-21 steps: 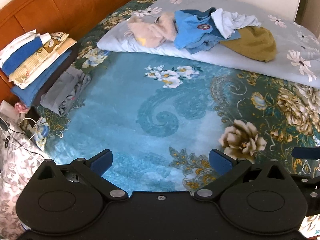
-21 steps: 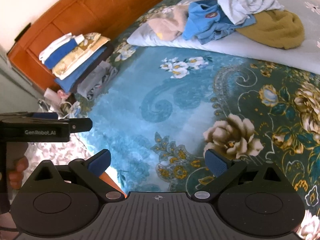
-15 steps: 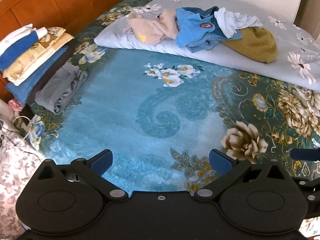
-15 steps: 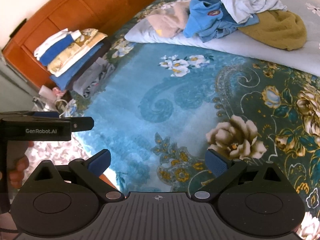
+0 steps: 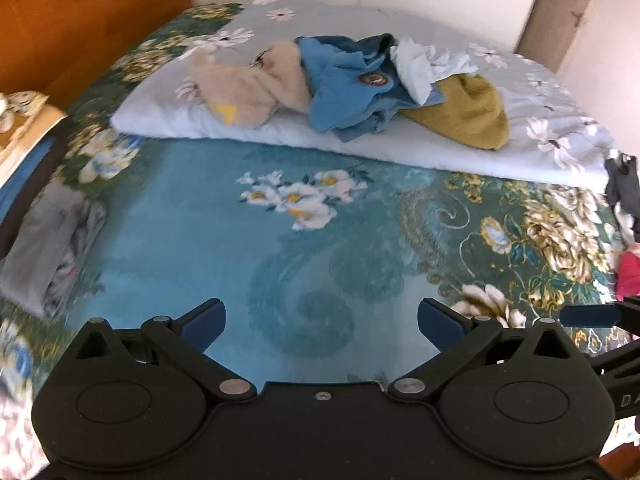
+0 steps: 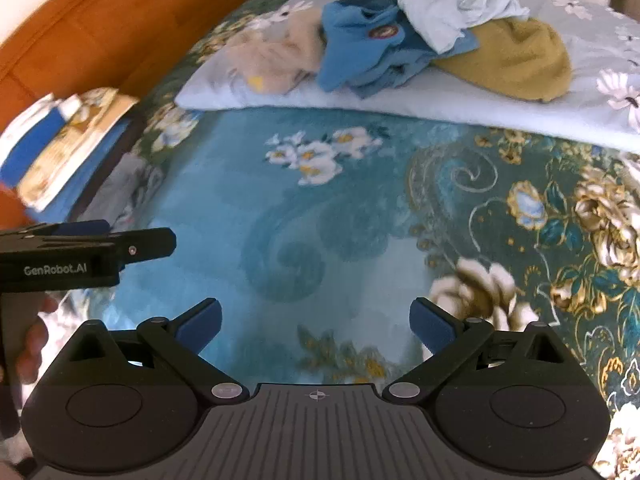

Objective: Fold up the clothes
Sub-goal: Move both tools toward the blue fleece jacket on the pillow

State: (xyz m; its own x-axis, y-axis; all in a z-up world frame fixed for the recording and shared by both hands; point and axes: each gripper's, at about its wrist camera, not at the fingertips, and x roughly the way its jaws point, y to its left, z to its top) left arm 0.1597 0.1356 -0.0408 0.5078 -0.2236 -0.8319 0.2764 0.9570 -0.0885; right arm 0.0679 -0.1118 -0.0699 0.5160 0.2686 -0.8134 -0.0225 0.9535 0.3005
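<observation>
Left wrist view: the left tool (image 5: 320, 322) hangs over the bed with its blue-padded fingers (image 5: 202, 325) spread wide and nothing between them, angled down toward the blue floral blanket (image 5: 224, 248) that covers the mattress. At the far side of the bed a pale grey quilt with white daisies (image 5: 400, 148) lies folded, and the unfolded clothes sit heaped on top of it: a cream fluffy garment (image 5: 256, 88) at the left, a blue shirt with a round badge (image 5: 348, 88) touching it in the middle, a crumpled white garment (image 5: 424, 66) lying partly over the blue shirt, and a mustard-yellow knit (image 5: 468, 114) at the right, tucked under the white one. At the left edge a grey folded garment (image 5: 48, 256) rests on the blanket beside the wooden headboard (image 5: 80, 12). A pink item (image 5: 630, 274) shows at the far right edge; what it is cannot be told.

In the right wrist view, the right tool (image 6: 316, 326) is likewise wide open and empty above the blanket. The left tool appears at its left, side on, with a hand (image 6: 34, 340) gripping the handle below. Against the headboard stands a stack of folded clothes (image 6: 64, 144), white, blue and a yellow print, blurred here, well apart from the heap on the quilt.
</observation>
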